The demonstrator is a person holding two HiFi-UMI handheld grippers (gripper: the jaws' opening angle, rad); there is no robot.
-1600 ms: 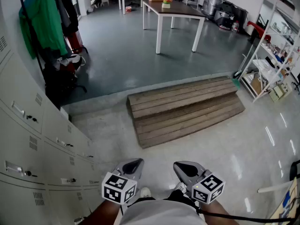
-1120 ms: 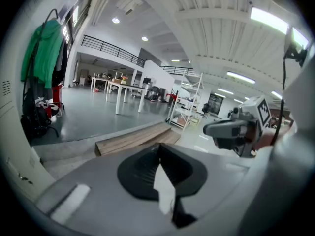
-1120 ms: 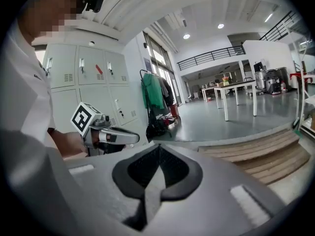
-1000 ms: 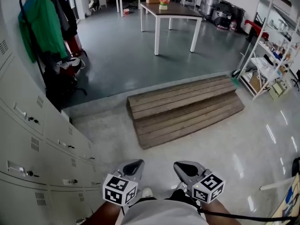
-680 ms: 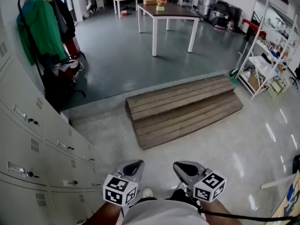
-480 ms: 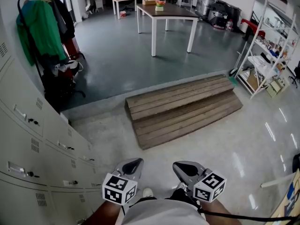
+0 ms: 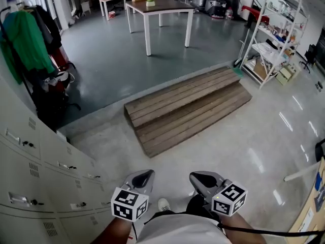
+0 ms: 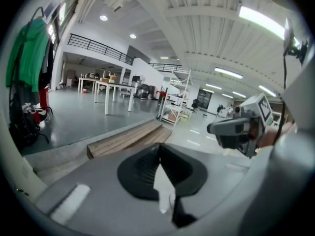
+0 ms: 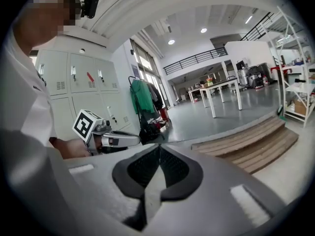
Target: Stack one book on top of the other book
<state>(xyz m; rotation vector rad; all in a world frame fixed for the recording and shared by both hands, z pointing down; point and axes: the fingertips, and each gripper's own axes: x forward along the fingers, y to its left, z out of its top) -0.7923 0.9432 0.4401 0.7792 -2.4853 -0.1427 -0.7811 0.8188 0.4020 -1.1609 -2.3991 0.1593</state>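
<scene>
1. Nearest the viewer, on the near side of the brown slatted wooden step platform (image 7: 185, 108), the left gripper (image 7: 143, 178) and the right gripper (image 7: 201, 179) are held side by side at the person's waist. Both pairs of jaws are pressed fully together, with nothing between them.
2. To the left of the platform stands a bank of pale grey metal lockers (image 7: 30, 161).
3. Beyond the platform's left end is a hanging green garment (image 7: 23, 50). Beyond its far edge stands a dark-topped table with white legs (image 7: 160, 6). Off its right end is white metal shelving (image 7: 274, 39).
4. Task status: no book appears in any view, so where the two lie cannot be told. On this evidence stacking has not begun: the books are yet to be found, one lifted, and set on the other.
</scene>
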